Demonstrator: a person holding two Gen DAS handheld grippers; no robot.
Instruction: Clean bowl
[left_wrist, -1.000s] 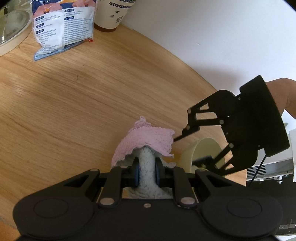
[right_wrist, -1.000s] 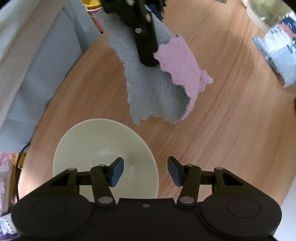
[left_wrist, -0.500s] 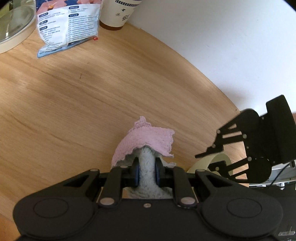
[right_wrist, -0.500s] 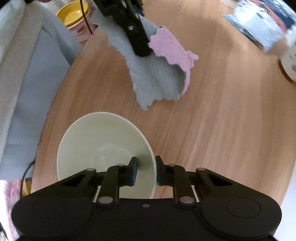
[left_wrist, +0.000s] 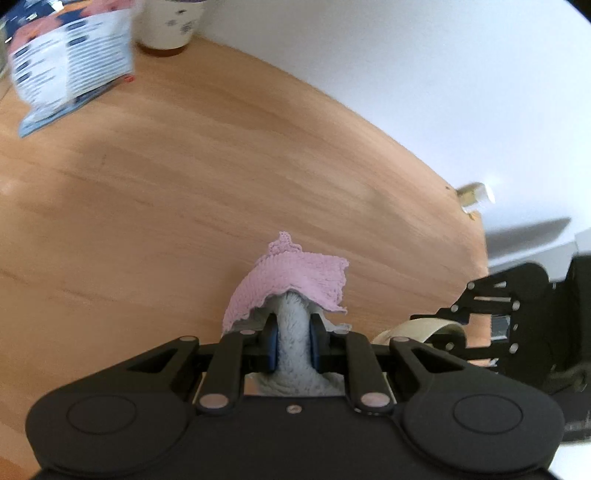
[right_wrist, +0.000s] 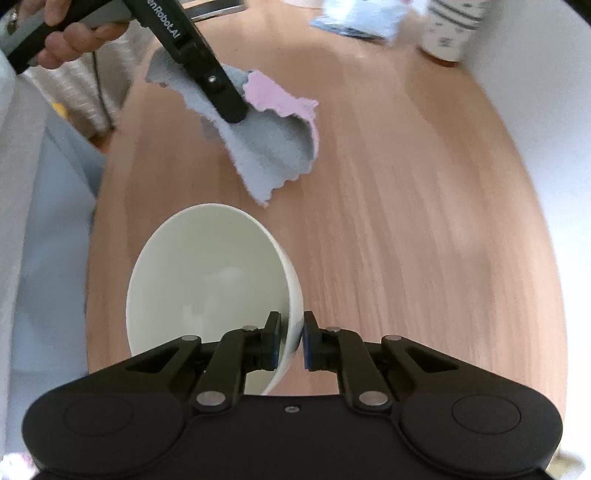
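A pale cream bowl (right_wrist: 207, 280) hangs tilted over the near left part of the wooden table (right_wrist: 406, 221). My right gripper (right_wrist: 291, 332) is closing its jaws on the bowl's rim, one pad inside and one outside, both pressing on it. My left gripper (left_wrist: 291, 332) is shut on a grey-blue cloth with a pink corner (left_wrist: 291, 280). In the right wrist view that cloth (right_wrist: 273, 147) dangles just beyond the bowl, under the left gripper (right_wrist: 232, 110), which a hand (right_wrist: 74, 40) holds. A sliver of the bowl (left_wrist: 417, 328) shows at the left wrist view's lower right.
A paper cup (left_wrist: 168, 22) and a printed snack packet (left_wrist: 70, 70) stand at the table's far side. The round table edge runs close by the bowl on the left, where a person's light clothing (right_wrist: 33, 184) is. A white wall backs the table.
The right gripper's jaws came together on the bowl's rim, then rolled and rose, tipping the bowl. The left gripper with the cloth drifted slightly.
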